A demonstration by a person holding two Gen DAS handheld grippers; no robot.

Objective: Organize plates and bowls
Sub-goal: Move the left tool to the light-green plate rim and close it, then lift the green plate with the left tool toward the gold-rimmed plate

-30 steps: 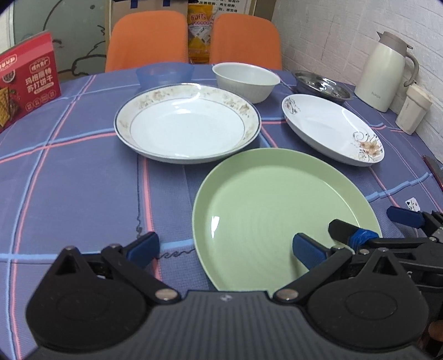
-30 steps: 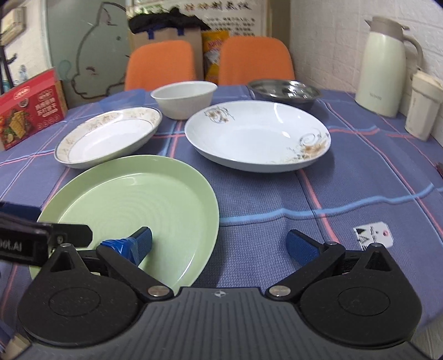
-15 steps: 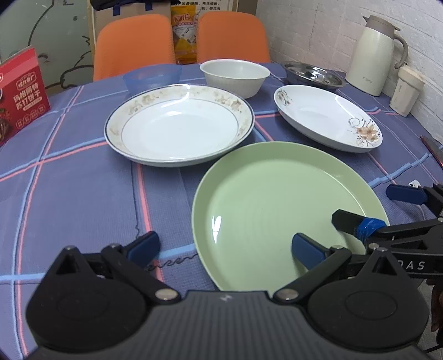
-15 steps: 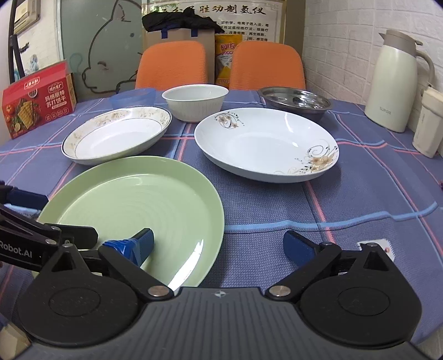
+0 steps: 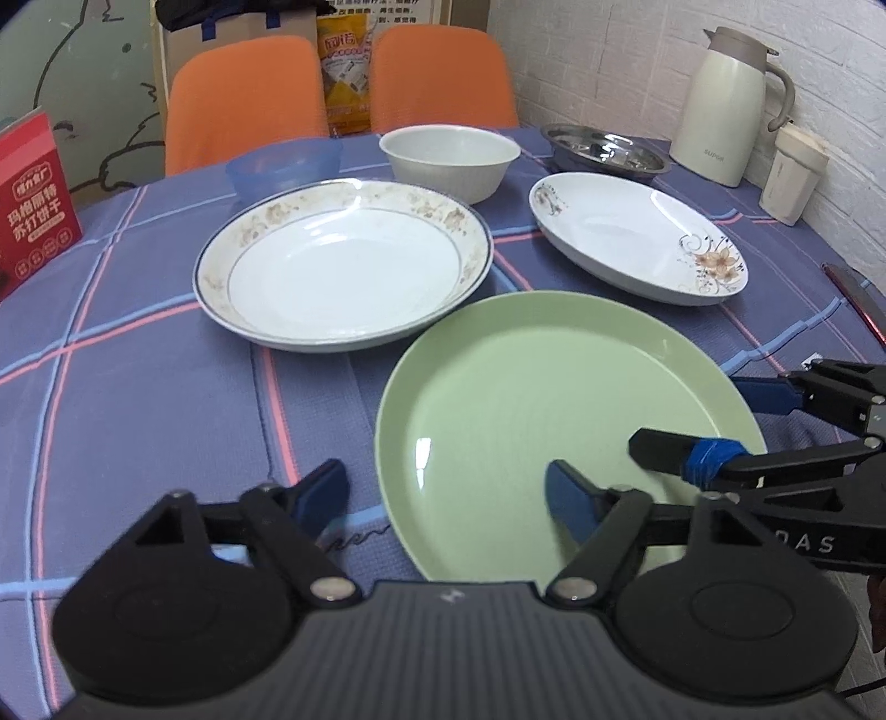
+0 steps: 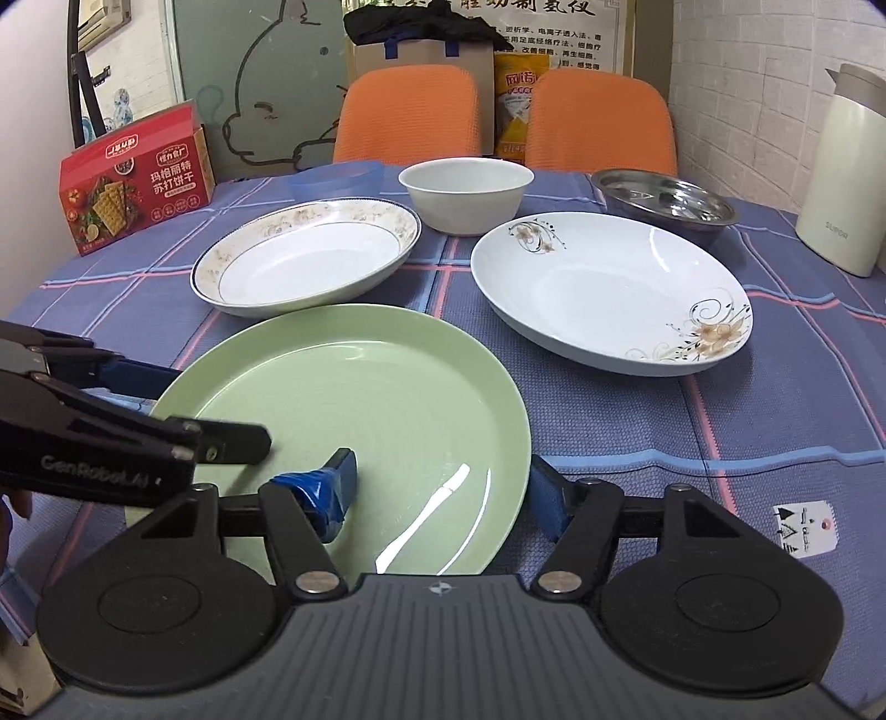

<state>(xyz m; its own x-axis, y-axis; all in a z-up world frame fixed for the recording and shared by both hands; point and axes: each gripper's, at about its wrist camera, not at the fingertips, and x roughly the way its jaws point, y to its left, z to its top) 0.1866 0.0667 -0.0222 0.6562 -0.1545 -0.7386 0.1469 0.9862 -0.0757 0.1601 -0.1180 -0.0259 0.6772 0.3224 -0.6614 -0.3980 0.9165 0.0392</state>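
Near the table's front edge, on the blue checked tablecloth [image 6: 692, 421], lies the round pale-green plate [image 6: 382, 399]. Left gripper [image 5: 448, 490] and right gripper [image 6: 443, 487], both wide open, straddle its opposite rims, holding nothing.

Upper left of the right wrist view: red cracker box [image 6: 135, 180] standing on the blue plaid tablecloth [image 6: 747, 399], with two orange chairs [image 6: 407, 113] behind the table at upper centre and a yellow snack bag [image 6: 515, 105] between them. Above the left chair, a cardboard box [image 6: 423, 50] with dark cloth on top. Upper right of the left wrist view: cream thermos jug [image 5: 725, 105] by the white brick wall [image 5: 609, 61], a small lidded cup [image 5: 794, 171] just beside it.
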